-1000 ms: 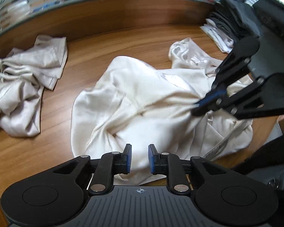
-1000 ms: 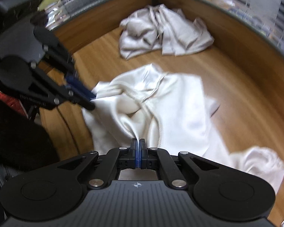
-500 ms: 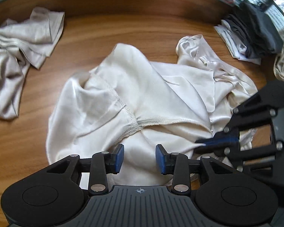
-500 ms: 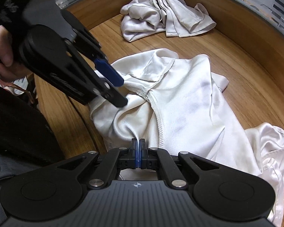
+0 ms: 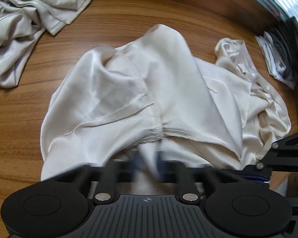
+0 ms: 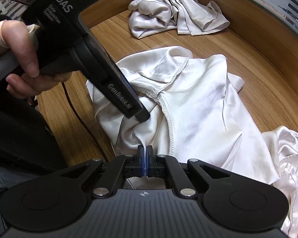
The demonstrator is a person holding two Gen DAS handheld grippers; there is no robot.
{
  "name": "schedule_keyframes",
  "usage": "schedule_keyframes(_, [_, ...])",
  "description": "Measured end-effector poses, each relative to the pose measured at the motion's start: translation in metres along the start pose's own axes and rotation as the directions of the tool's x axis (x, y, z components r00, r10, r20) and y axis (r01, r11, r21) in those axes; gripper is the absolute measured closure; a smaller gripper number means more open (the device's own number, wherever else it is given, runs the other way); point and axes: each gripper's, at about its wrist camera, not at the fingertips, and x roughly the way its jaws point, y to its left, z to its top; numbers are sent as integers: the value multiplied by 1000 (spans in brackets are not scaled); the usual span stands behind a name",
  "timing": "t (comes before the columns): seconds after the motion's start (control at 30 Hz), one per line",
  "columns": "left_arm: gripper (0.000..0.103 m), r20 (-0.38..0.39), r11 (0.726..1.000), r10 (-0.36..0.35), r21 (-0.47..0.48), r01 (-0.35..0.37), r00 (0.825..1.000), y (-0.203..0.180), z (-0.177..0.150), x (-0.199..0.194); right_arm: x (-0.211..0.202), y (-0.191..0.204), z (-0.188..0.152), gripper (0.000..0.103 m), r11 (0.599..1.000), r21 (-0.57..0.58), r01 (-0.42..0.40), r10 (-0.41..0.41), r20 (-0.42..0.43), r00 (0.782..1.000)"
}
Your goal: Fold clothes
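While a cream shirt (image 5: 168,91) lies crumpled across the middle of the wooden table (image 5: 15,107), a fold of it is seen between the blurred fingers of the left gripper (image 5: 147,164) at the lower centre of the left wrist view; whether that gripper is clamped cannot be told. In the right wrist view, a hand (image 6: 15,59) is seen at the upper left, and the left gripper's tip is pressed into the cloth. At the lower centre, the right gripper (image 6: 144,159) is closed on a thin pleat of the shirt. A second pale garment (image 6: 174,10) is heaped at the top, well apart.
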Motion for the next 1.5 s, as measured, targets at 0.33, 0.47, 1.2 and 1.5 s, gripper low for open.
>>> schedule_keyframes(0.33, [100, 96, 999, 5, 35, -9, 995, -2, -12, -32, -21, -16, 17, 97, 996, 56, -63, 58, 82, 995])
schedule_keyframes(0.47, [100, 122, 999, 13, 51, -19, 992, -4, -16, -41, -2, -16, 36, 97, 998, 19, -56, 54, 74, 996])
schedule_keyframes(1.2, [100, 191, 995, -92, -14, 97, 977, 15, -48, -105, 69, -65, 71, 97, 999, 12, 42, -42, 0, 999])
schedule_keyframes(1.5, [100, 96, 999, -44, 23, 41, 994, 18, -77, -90, 16, -40, 53, 97, 999, 25, -47, 45, 63, 997])
